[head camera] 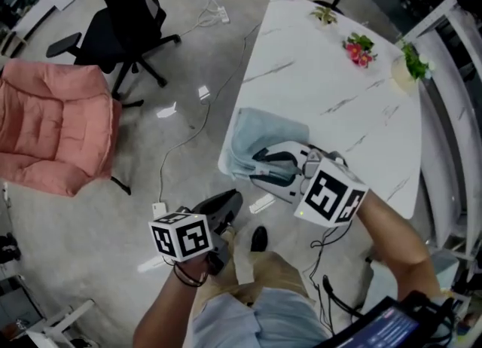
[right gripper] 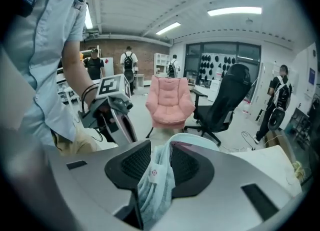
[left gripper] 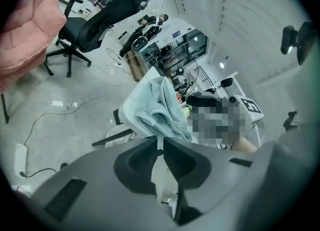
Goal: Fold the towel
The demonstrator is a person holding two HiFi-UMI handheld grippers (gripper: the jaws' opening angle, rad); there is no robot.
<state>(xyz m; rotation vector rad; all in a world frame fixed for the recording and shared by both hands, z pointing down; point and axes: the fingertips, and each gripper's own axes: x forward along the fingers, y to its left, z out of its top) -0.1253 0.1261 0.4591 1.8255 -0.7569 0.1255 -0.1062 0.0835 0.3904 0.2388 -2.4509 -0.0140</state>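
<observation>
Left tool [head camera: 230, 203] off the surface over the floor, jaws narrow and empty, pale blue terry towel [head camera: 260, 132] bunched at the near edge of white marbled surface [head camera: 339, 90], right tool [head camera: 260, 166] clamped on its cloth.

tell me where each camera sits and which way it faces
Head view: on the head, looking steeply down; white marble-patterned table, pale blue cloth towel, left gripper, right gripper, right forearm.
Left gripper view: rides it, faces the table corner; own jaws.
Right gripper view: rides it, faces the person's light blue shirt; jaws clamp towel.
Shared: all show the towel.
</observation>
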